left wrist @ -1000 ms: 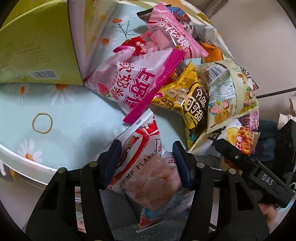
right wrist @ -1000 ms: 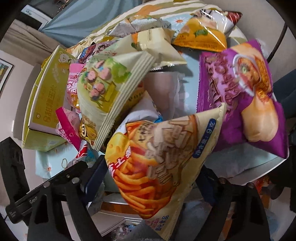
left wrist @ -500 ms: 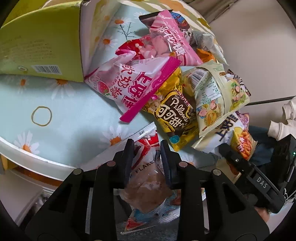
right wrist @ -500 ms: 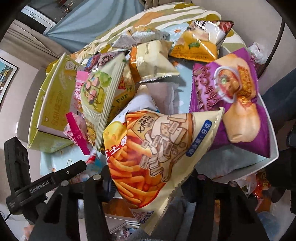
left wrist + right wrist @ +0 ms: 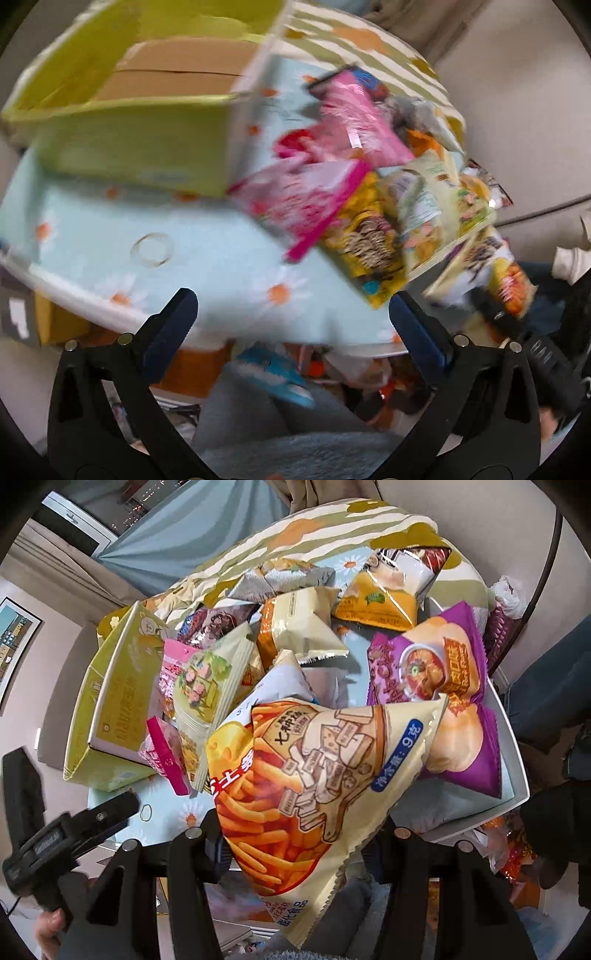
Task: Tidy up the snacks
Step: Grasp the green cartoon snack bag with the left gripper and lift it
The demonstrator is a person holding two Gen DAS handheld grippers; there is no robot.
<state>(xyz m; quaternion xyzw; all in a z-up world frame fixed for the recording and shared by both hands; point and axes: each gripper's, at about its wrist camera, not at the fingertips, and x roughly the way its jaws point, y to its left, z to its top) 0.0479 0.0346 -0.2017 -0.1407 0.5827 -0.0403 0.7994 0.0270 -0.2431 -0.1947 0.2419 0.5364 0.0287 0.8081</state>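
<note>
Cream-and-orange foil bag of cheese sticks (image 5: 314, 786) sat clamped in your right gripper (image 5: 299, 845); your left gripper (image 5: 291, 317) had just sprung wide, empty, above the daisy-print tablecloth (image 5: 207, 251).

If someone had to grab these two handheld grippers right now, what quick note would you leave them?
Left gripper: jaws have just been opening, now wide and empty over the table edge.
Right gripper: shut on the cheese-stick bag, lifted clear of the pile.
Yellow-green box stands open and looks empty at the table's far side.
Left: the pink bag, purple bag and the rest of the heap remain unsorted.
</note>
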